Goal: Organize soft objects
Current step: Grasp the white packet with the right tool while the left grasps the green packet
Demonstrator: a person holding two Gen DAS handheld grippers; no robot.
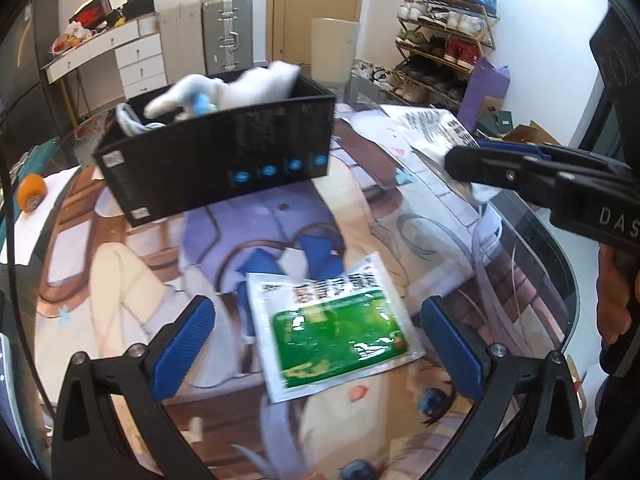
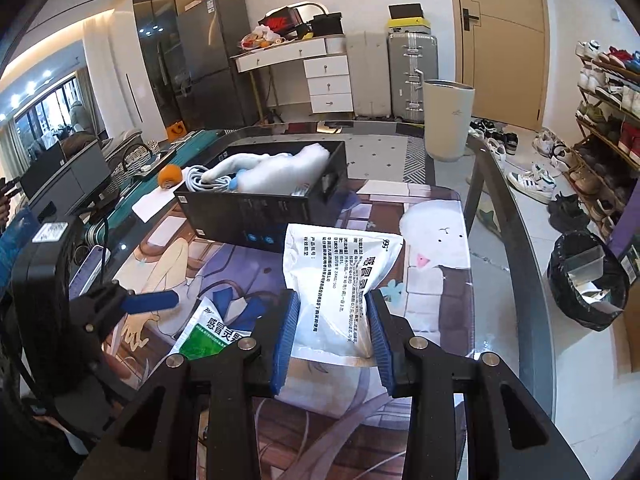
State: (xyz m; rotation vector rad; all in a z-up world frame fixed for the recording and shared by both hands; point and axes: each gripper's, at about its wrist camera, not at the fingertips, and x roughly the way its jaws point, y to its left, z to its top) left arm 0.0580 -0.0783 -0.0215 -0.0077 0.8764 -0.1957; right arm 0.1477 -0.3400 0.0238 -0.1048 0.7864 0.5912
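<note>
A white soft pouch (image 2: 340, 284) with black print is pinched between the blue pads of my right gripper (image 2: 334, 328), lifted off the table mat; the same pouch (image 1: 436, 132) shows at the right of the left wrist view. A green and white pouch (image 1: 336, 328) lies flat on the mat between the spread fingers of my left gripper (image 1: 320, 340), which stands open above it; its corner (image 2: 204, 336) shows in the right wrist view. The black box (image 1: 216, 160) (image 2: 264, 208) stands beyond, holding a white plush toy (image 1: 240, 88) (image 2: 280, 172) and a white cable (image 2: 200, 180).
An orange tape roll (image 1: 32, 194) (image 2: 170, 176) lies left of the box. The glass table's curved edge (image 2: 512, 264) runs down the right. A black bin (image 2: 588, 280), a shoe rack (image 2: 608, 112), a white cylinder (image 2: 448, 120) and a suitcase (image 2: 412, 72) stand on the floor beyond.
</note>
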